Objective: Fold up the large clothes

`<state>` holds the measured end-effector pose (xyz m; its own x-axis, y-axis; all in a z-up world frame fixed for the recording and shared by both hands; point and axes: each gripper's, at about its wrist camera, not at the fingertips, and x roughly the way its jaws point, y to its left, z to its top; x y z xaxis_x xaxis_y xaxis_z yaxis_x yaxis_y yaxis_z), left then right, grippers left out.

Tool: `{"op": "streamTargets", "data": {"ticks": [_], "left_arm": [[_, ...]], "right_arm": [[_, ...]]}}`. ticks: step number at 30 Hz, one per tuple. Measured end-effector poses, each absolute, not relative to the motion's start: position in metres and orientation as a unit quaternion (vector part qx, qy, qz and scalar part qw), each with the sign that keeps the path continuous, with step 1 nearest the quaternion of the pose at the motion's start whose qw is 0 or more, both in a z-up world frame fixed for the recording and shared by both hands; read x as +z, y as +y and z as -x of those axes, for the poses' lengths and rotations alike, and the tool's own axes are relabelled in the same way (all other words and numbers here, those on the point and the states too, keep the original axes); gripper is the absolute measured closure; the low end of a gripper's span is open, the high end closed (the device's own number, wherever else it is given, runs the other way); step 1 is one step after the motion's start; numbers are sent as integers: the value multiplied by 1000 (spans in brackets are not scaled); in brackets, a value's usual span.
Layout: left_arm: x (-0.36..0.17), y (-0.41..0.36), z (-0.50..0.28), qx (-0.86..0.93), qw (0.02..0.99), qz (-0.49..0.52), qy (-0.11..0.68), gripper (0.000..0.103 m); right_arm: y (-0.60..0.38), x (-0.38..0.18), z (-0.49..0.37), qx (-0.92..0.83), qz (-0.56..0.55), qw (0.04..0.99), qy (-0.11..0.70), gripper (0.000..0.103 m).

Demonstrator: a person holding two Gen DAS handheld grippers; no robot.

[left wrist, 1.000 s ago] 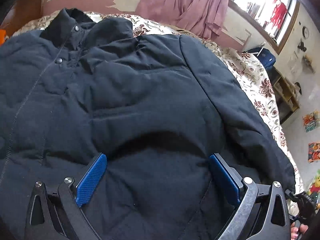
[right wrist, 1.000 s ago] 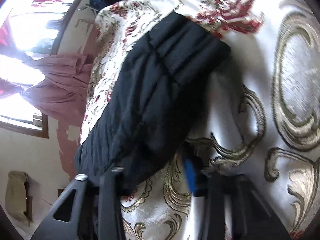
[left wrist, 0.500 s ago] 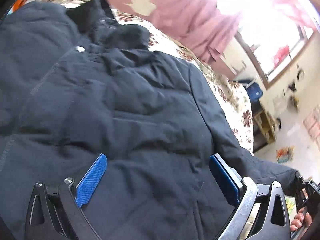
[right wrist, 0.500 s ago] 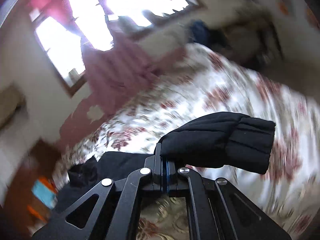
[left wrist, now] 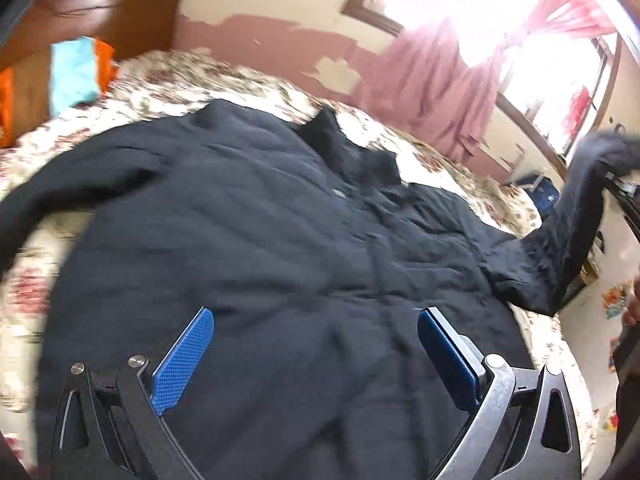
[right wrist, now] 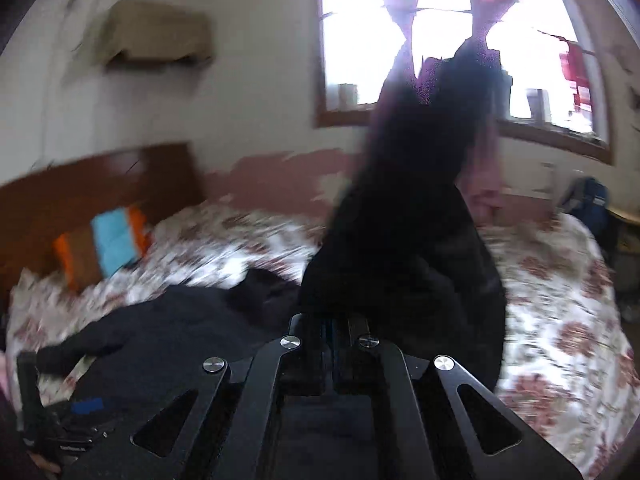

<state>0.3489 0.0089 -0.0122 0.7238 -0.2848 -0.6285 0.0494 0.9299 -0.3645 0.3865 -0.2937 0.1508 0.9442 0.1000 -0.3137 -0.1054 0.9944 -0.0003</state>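
Note:
A large dark navy padded jacket (left wrist: 260, 240) lies spread front-up on a floral bedspread (left wrist: 168, 76). My left gripper (left wrist: 316, 344) is open, its blue pads (left wrist: 184, 352) wide apart just above the jacket's lower body. My right gripper (right wrist: 334, 332) is shut on the jacket's right sleeve (right wrist: 420, 208), which stands lifted in front of the window. In the left wrist view that sleeve (left wrist: 576, 216) rises at the right edge. The jacket body also shows in the right wrist view (right wrist: 168, 328).
A wooden headboard (left wrist: 92, 12) with an orange and blue cushion (left wrist: 76, 72) stands at the bed's head. A pink curtain (left wrist: 436, 84) hangs by the bright window (right wrist: 360, 28). A blue bag (right wrist: 592, 204) sits beyond the bed's right side.
My right gripper closed on the sleeve cuff and raised it up off the bed. My left gripper stayed open and tilted up over the jacket's body.

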Motion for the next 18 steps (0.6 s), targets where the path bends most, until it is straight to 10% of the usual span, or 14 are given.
{"op": "streamTargets", "data": {"ticks": [13,17,18], "left_arm": [[-31,110,-350,-79,901,264,335,1],[-47,115,-366,-111,883,298,344,1],[-49,112,-367,-116,883,298,344,1]], "right_arm": [[-126,-8,-404,224,137,886,381,94],[-136,-32,-390,260,140,865,406,40],[-144,-31,-378,268,137,866,401,40]]}}
